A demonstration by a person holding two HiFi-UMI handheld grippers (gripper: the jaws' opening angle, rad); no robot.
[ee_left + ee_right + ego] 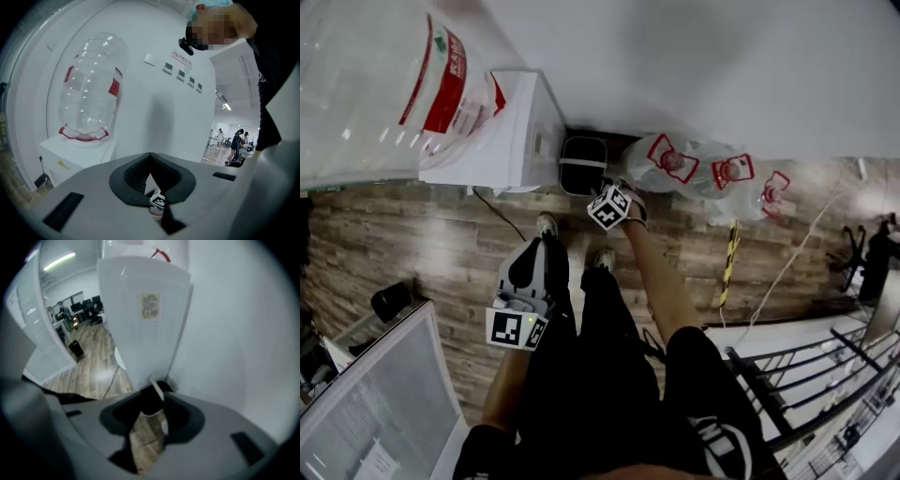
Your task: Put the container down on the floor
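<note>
The container [582,164] is a dark bin with a pale rim. It stands on the wooden floor against the wall, right beside the white water dispenser [511,131]. My right gripper [605,195] hangs just in front of and above it. In the right gripper view the bin's rim [157,391] shows through the gap of the right gripper [147,427], whose jaws stand apart and touch nothing. My left gripper [536,258] is held lower by the person's legs, away from the bin. Nothing lies in the gap of the left gripper [152,187].
A big clear bottle [375,75] sits upside down on the dispenser. Several clear bottles with red labels [694,169] lie on the floor to the bin's right. A yellow-black striped bar [728,262], cables and a metal rack [806,375] are at right, a desk [375,403] at lower left.
</note>
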